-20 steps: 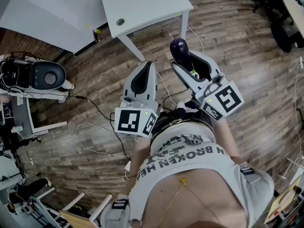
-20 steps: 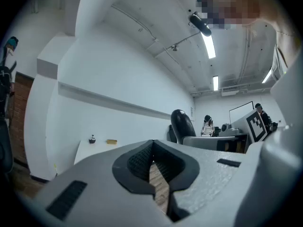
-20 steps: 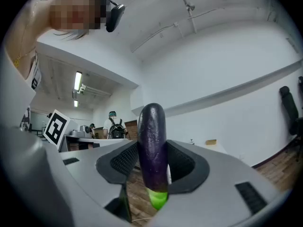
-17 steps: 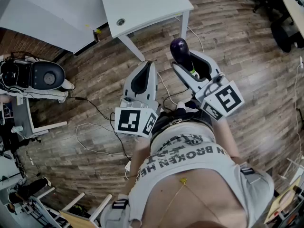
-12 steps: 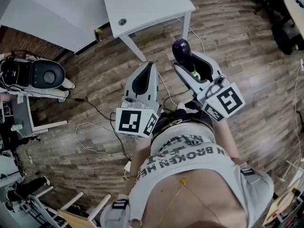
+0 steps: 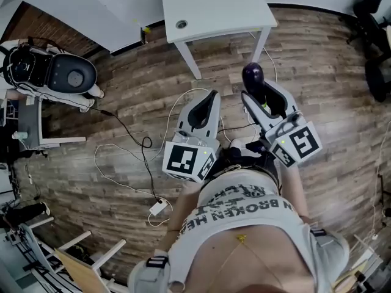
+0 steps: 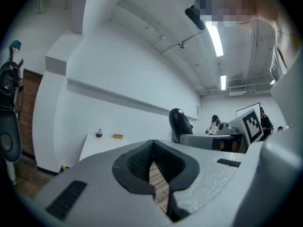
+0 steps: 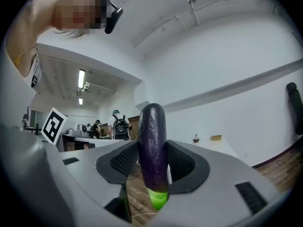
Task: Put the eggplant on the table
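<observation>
Standing upright between the right tongs (image 8: 152, 154), the eggplant (image 8: 152, 126) is clamped; left tongs (image 7: 152, 149) closed, empty.

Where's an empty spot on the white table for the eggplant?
The table top is mostly bare: the wide patch from the round hole at its near left corner across to the right edge. Its far end holds a dark thing and a yellow block. Cables crowd the floor.
</observation>
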The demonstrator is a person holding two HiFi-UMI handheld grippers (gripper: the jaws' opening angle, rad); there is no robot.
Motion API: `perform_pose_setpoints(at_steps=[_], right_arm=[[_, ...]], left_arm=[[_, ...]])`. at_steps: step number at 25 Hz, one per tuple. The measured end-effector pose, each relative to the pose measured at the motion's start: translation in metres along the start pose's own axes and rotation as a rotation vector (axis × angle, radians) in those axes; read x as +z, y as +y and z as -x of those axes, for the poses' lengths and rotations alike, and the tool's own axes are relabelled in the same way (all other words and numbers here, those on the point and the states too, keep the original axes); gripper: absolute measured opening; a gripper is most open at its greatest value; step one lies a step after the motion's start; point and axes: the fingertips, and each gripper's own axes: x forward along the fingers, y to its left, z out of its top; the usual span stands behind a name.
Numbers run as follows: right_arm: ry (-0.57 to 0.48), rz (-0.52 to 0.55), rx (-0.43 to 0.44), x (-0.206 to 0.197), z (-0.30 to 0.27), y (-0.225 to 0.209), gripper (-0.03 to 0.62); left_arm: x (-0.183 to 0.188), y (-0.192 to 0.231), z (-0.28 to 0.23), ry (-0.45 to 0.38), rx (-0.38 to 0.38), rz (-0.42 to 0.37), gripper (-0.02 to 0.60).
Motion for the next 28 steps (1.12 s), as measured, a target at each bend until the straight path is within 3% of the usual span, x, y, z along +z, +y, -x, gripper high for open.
perform_pose_setpoints(at_steps=[7,20,28], right_arm=[[0.003,0.004,0.012,0.001,-0.049,0.002,0.19],[-0.032,0.018,-0.072,0.017,-0.168,-0.025,0.19],[-0.021,0.02,-0.116,0.008,-0.222,-0.029,0.19]], left_arm=[[0.007,0.05,-0.013,-0.003,-0.001,0.012,-0.002],[0.038,0.149,-0.083,-0.005,-0.139,-0.009,-0.002],[0.036,0.205,-0.094,0.012,-0.167,0.0,-0.002]])
